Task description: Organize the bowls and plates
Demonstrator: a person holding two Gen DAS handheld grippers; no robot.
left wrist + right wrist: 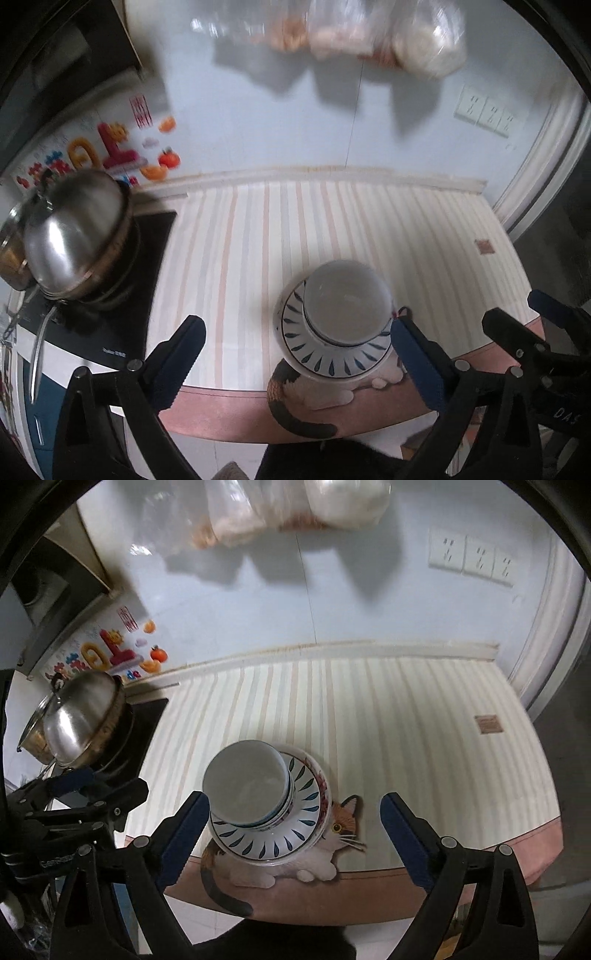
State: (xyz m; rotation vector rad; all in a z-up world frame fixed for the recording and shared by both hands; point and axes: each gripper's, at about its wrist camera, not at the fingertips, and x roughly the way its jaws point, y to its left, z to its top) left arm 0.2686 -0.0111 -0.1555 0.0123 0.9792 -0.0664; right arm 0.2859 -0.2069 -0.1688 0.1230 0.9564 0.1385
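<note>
On the striped tablecloth (369, 709), white bowls (245, 779) sit nested atop blue-leaf-patterned plates (273, 840); stacking looks finished. Left gripper (295, 365) and right gripper (293, 840) hover released, holding nothing.

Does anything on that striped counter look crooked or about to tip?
The white bowl sits off-centre on the stacked plates, toward their left side. The stack rests at the counter's front edge. Nothing looks spilled or broken.
</note>
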